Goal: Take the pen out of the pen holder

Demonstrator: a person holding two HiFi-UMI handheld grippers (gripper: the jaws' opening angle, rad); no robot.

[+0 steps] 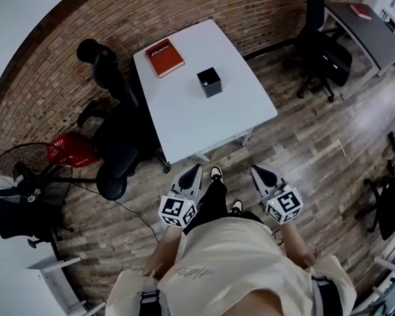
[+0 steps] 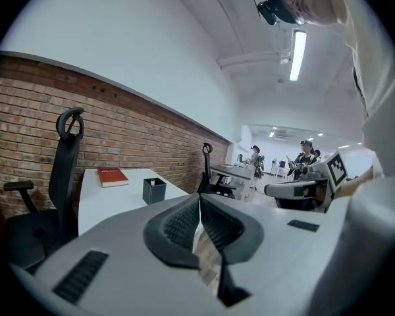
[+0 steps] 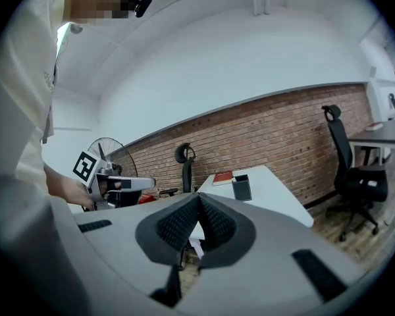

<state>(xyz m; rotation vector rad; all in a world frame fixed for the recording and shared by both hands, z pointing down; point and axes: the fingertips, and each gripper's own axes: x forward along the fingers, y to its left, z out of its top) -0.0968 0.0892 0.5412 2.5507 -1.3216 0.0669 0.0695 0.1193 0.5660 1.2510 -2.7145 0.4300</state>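
**Pen holder on the table, well ahead of two closed, empty grippers**

The small black square pen holder (image 1: pixel 209 82) stands upright on the white rectangular table (image 1: pixel 184 120), well ahead of both tools and clear of them. Whether a pen stands in it is too small to tell in any view. From the left gripper (image 1: pixel 196 168) the holder lies ahead and slightly to the right. From the right gripper (image 1: pixel 255 170) it lies ahead and to the left.

In the left gripper view the ribbed dark pads are pressed together at their tips, with nothing between them. In the right gripper view the pads also meet at the tips and pinch nothing. Both tools point roughly level towards the table's near edge and are apart from it, side by side, over the wooden plank floor (image 1: pixel 316 150).

Beyond the holder, towards the far left corner of the table, a flat red book (image 1: pixel 164 57) lies apart from it. A black office chair (image 1: pixel 115 153) stands to the left of the left gripper, beside the table. A red brick wall (image 1: pixel 66 58) runs behind the table.
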